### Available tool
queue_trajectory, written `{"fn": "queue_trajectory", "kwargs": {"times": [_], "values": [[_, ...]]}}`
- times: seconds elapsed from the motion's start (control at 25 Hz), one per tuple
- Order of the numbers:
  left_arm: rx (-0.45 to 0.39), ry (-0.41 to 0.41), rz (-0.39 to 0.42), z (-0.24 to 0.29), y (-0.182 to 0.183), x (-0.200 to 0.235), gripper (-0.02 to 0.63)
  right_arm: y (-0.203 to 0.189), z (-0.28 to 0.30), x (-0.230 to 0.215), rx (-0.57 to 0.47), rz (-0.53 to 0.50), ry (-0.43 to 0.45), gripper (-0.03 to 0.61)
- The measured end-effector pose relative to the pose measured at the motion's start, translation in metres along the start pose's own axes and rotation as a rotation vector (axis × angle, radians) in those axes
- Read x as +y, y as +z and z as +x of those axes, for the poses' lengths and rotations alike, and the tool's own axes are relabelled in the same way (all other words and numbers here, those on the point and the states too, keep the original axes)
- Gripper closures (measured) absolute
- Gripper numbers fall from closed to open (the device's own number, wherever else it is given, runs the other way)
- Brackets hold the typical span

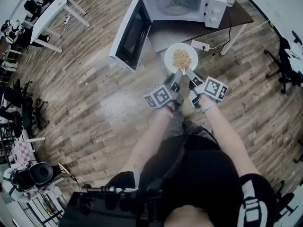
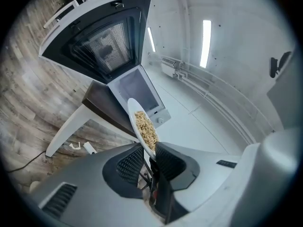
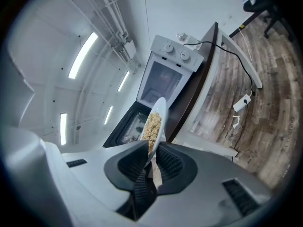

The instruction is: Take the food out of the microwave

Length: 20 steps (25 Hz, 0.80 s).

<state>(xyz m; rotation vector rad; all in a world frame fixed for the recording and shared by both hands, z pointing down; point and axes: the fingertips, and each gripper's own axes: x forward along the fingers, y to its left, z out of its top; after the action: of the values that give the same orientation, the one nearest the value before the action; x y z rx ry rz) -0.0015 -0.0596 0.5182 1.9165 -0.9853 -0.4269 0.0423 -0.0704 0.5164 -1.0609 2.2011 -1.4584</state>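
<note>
Seen from the head camera, a person stands on a wood-plank floor (image 1: pixel 90 103), both forearms stretched forward, a gripper in each hand. Between the two grippers hangs a white plate (image 1: pixel 181 58) carrying a pale heap of food (image 1: pixel 181 59), which looks like noodles or grains.

The left gripper (image 1: pixel 178 73) has its jaws closed on the near rim of the plate, left of centre. In the left gripper view the thin rim of the plate (image 2: pixel 140 122) is pinched edge-on between the two ribbed pads, which stand only narrowly apart.

The right gripper (image 1: pixel 189 73) grips the same near rim just beside the left one. In the right gripper view its jaws are likewise clamped on the edge of the plate (image 3: pixel 159 119), with the food (image 3: pixel 152 124) piled just beyond the pads.

The plate is outside the microwave (image 1: pixel 184 6), held in the air near the front edge of the dark table (image 1: pixel 180 32) on which the microwave stands. The microwave door (image 1: pixel 129 36) hangs wide open, swung out to the left, and the lit cavity shows only the turntable. A white power strip (image 1: pixel 200 45) lies on the floor to the right of the plate.
</note>
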Motion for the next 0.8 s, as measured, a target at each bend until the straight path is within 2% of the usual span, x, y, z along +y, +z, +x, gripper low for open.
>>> {"fn": "queue_trajectory", "kwargs": {"times": [0.36, 0.8], "values": [[0.000, 0.000, -0.003, -0.021, -0.018, -0.009, 0.538, -0.016, -0.024, 0.000, 0.007, -0.012, -0.015, 0.526], [0.022, 0.003, -0.011, -0.036, -0.040, -0.013, 0.537, -0.035, -0.043, 0.001, 0.013, 0.033, -0.013, 0.526]]}}
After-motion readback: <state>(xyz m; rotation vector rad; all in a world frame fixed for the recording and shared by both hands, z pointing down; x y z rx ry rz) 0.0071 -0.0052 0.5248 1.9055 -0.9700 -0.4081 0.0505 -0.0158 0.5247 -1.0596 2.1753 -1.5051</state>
